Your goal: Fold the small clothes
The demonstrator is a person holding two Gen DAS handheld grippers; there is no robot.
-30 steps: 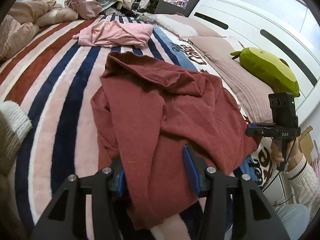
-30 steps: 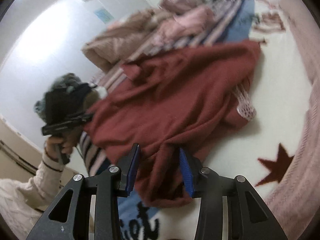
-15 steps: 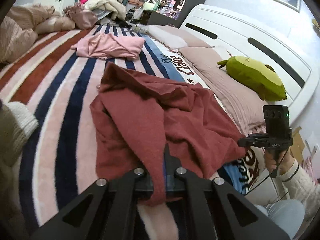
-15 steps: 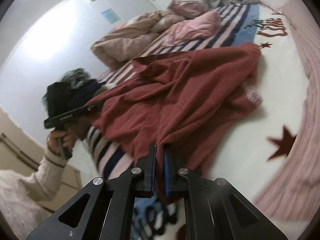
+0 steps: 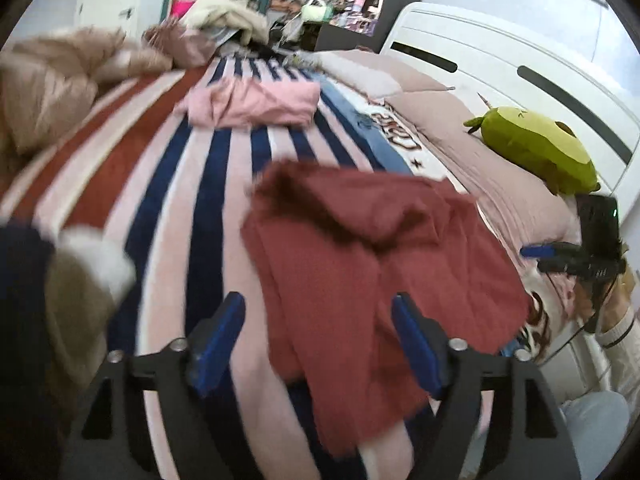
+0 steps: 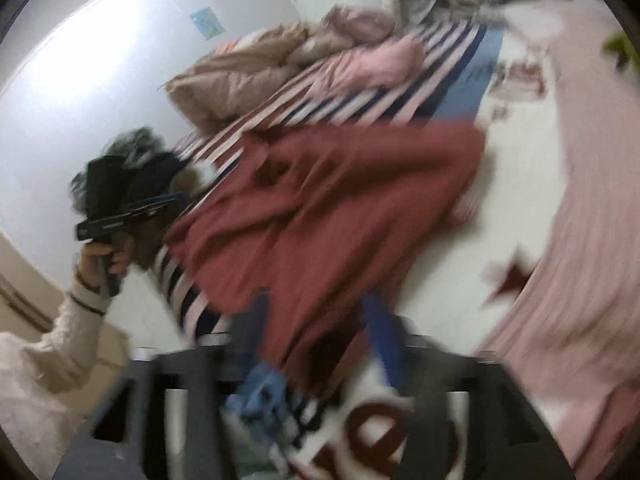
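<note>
Red top [image 5: 376, 264] lies rumpled on striped blanket [image 5: 192, 184], hem at the near bed edge; bare stripes to its left. One red top, one pink garment [image 5: 256, 104] far back, one green plush [image 5: 536, 148] by headboard. Left gripper [image 5: 320, 340] jaws wide open, hem between them, ungripped. Right gripper [image 6: 316, 332] blurred, jaws apart, holding nothing.

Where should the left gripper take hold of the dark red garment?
Left gripper is open. Best guess: pinch the dark red garment at its near hem corner, coming in low from the near bed edge; that loose edge lies flat between the fingers.
</note>
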